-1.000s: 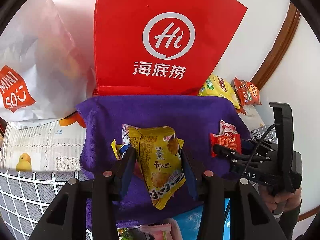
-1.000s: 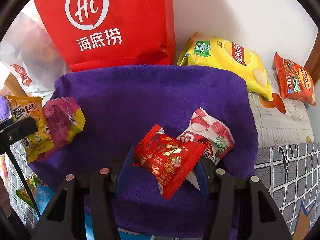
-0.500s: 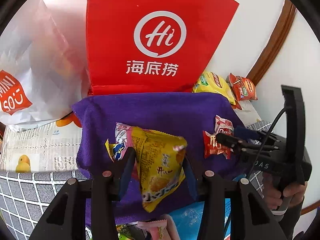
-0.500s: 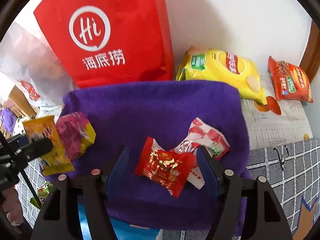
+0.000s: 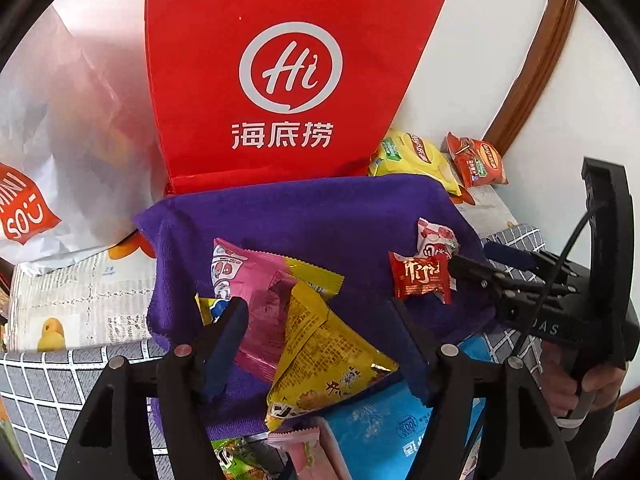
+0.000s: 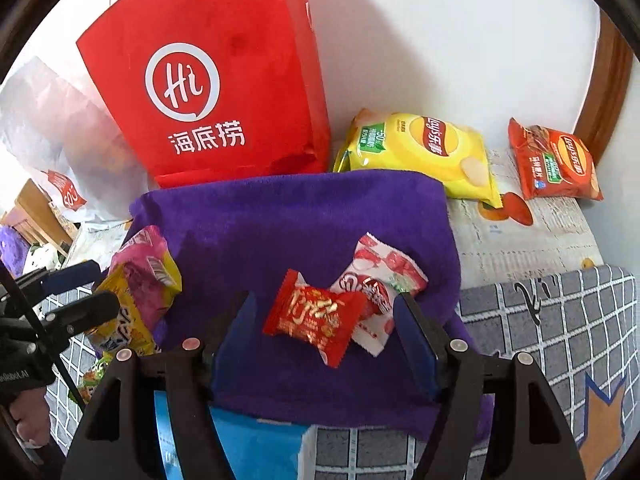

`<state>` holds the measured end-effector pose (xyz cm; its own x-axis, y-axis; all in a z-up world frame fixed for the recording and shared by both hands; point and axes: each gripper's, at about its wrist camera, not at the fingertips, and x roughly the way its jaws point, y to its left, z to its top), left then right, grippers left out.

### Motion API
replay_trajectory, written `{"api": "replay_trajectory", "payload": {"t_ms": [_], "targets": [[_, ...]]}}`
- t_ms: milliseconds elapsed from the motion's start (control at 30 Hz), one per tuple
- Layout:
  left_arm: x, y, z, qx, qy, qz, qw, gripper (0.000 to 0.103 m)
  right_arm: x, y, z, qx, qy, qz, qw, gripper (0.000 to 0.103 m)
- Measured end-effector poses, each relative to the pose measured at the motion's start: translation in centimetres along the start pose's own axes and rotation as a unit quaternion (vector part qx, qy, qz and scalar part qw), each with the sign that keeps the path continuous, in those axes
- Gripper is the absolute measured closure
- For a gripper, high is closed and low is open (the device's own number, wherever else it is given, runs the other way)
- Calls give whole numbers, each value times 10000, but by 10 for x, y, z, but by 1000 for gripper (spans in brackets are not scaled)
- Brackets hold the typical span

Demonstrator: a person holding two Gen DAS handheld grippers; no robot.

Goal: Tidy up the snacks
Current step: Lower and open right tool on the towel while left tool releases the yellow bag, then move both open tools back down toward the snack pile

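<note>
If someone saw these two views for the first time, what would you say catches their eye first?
Most likely the tall red bag with its white Hi logo, standing against the wall behind the purple towel. Next, the small packets on that towel: a red candy packet lying between the open right gripper fingers, and a yellow snack packet lying loose between the open left gripper fingers.

We have parted both hand-held grippers; the left (image 5: 320, 344) dropped its yellow packet (image 5: 324, 364) onto the towel (image 5: 320, 216); the right (image 6: 326, 336) freed its red candy (image 6: 314, 316).
</note>
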<state>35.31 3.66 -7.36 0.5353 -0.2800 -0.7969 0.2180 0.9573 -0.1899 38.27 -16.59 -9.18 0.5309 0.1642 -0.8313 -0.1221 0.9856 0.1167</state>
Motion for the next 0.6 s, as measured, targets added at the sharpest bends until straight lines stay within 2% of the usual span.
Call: {"api": "replay_trajectory", "payload": {"t_ms": [233,600], "targets": [[-14,-2,3,-48,-120,3,9999,25,-17,-2,-14,83,-16,-16,10000,33],[-47,-18,2,120,-411,-195,9989,24,-52,-1,-36,142,-152,-222,9995,33]]}}
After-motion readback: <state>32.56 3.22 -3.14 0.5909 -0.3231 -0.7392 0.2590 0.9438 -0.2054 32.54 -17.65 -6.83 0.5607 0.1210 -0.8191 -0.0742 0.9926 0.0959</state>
